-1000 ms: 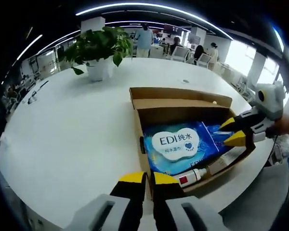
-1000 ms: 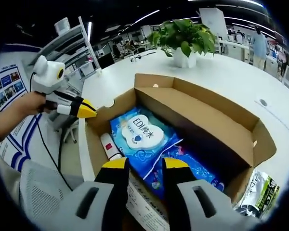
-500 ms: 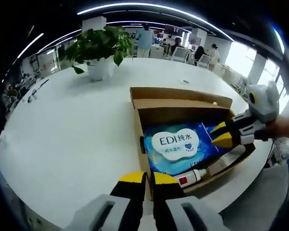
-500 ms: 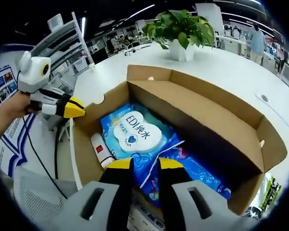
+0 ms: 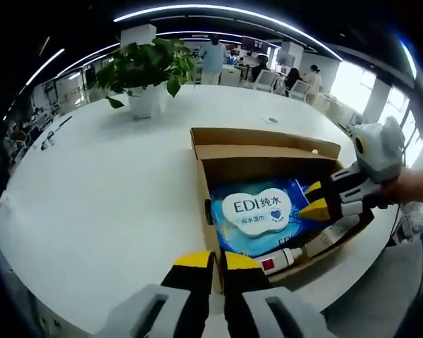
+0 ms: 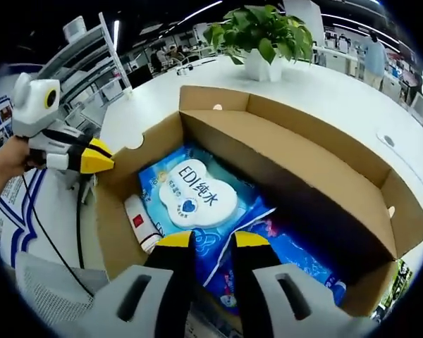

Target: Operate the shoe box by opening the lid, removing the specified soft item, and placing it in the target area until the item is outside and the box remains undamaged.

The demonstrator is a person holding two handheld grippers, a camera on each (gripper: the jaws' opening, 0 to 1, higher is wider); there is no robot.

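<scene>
Left gripper: jaws narrow, nearly together, nothing between them, just outside the near wall of the shoe box. Box open, lid folded back on the far side.

Right gripper: jaws narrow, tips over the near end of the blue wet-wipes pack; grip on it cannot be told. Its yellow tips also appear over the right part of the pack in the left gripper view.

Pack lies flat inside the box. White tube with red label along the near wall.

White table under the box. Potted plant at far left.
</scene>
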